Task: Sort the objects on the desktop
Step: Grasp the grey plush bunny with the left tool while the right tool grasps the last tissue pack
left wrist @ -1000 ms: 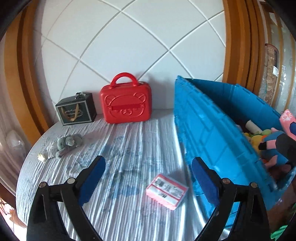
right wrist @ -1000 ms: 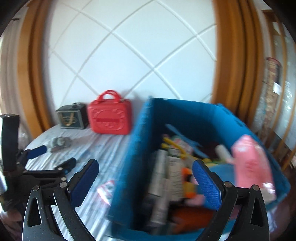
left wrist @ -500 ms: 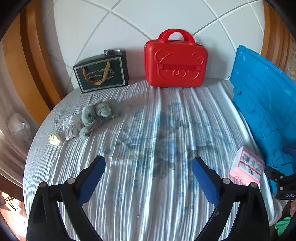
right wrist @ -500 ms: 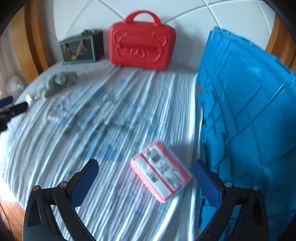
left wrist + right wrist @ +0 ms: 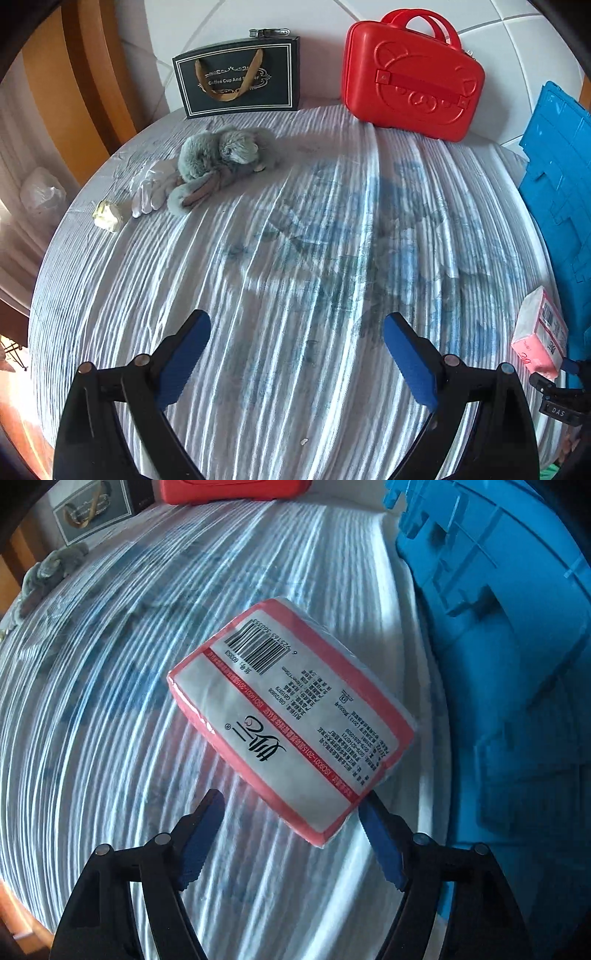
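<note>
You have a pink tissue pack (image 5: 291,716) lying flat on the striped cloth, label side up, with a white panel, barcode and black printing, turned at a slant just beside the blue crate (image 5: 509,664). Over by the far edge lies a grey plush toy (image 5: 218,162) on its side, touching a white glove (image 5: 149,190), with a small yellowish lump (image 5: 108,216) near them.

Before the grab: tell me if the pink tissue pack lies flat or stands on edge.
Flat. The pink plastic-wrapped tissue pack lies barcode face up on the striped tablecloth, beside the blue plastic crate.
</note>
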Tool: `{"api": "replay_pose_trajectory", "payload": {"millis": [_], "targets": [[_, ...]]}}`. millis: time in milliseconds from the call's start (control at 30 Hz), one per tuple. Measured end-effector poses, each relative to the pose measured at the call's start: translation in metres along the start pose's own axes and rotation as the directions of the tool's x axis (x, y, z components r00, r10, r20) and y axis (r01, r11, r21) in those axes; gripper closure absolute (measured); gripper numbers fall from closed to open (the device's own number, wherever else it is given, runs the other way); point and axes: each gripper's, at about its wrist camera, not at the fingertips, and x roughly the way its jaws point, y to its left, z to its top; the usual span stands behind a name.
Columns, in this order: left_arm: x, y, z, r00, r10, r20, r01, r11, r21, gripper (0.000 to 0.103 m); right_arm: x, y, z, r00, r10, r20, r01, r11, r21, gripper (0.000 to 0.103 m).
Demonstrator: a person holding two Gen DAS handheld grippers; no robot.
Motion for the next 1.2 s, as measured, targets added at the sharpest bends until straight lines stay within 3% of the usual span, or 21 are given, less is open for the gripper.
{"api": "replay_pose_trajectory", "payload": {"millis": [100,167,300,367,533,667,767,867,967,1033,1100,1167,1200], "targets": [[0.007,0.01,0.004,1.0,0.022,-0.011,-0.022,1.0,-0.003,0.007,-0.004,0.015,0.025,0.989,0.145,0.037,-0.145,0.989,-0.002,0.027],[0.011,0.02,0.01,0.999,0.029,-0.015,-0.029,0.999,-0.019,0.007,-0.005,0.035,0.046,0.96,0.276,0.049,-0.275,0.961,-0.028,0.027],[0.021,0.047,0.037,0.999,0.039,-0.01,-0.039,0.999,-0.016,0.007,-0.009,0.069,0.082,0.928,0.366,0.072,-0.36,0.929,-0.08,0.022],[0.028,0.061,0.056,0.998,0.064,-0.001,-0.064,0.998,0.012,0.007,-0.016,0.08,0.098,0.925,0.366,0.1,-0.357,0.929,-0.099,0.012],[0.062,0.094,0.115,0.999,0.05,0.001,-0.05,0.996,0.074,0.007,-0.016,0.101,0.147,0.931,0.336,0.143,-0.325,0.941,-0.095,0.01],[0.103,0.102,0.163,0.998,-0.022,-0.06,0.032,0.987,0.156,0.007,-0.014,0.108,0.173,0.952,0.275,0.137,-0.273,0.961,-0.037,0.008],[0.139,0.093,0.19,0.994,-0.005,-0.113,0.037,0.958,0.284,0.007,-0.018,0.101,0.179,0.974,0.197,0.112,-0.199,0.98,0.007,0.0],[0.178,0.082,0.203,0.98,0.04,-0.195,0.045,0.908,0.416,0.007,-0.01,0.093,0.187,0.994,0.094,0.047,-0.095,0.995,0.029,0.0],[0.21,0.074,0.204,0.958,0.047,-0.283,0.096,0.875,0.474,0.007,0.011,0.081,0.193,0.997,0.061,-0.04,-0.058,0.997,0.055,0.0],[0.229,0.067,0.2,0.95,0.077,-0.304,0.094,0.854,0.512,0.007,0.023,0.075,0.195,0.996,0.05,-0.074,-0.045,0.996,0.073,0.0],[0.243,0.062,0.196,0.937,0.079,-0.341,0.118,0.847,0.518,0.004,0.036,0.072,0.199,0.993,0.058,-0.105,-0.049,0.995,0.084,0.0],[0.245,0.06,0.198,0.941,0.034,-0.336,0.142,0.863,0.486,0.009,0.048,0.071,0.202,0.987,0.095,-0.13,-0.083,0.992,0.096,0.0],[0.244,0.059,0.199,0.941,0.01,-0.338,0.157,0.872,0.464,0.023,0.053,0.072,0.203,0.986,0.09,-0.141,-0.077,0.993,0.094,0.0]]}}
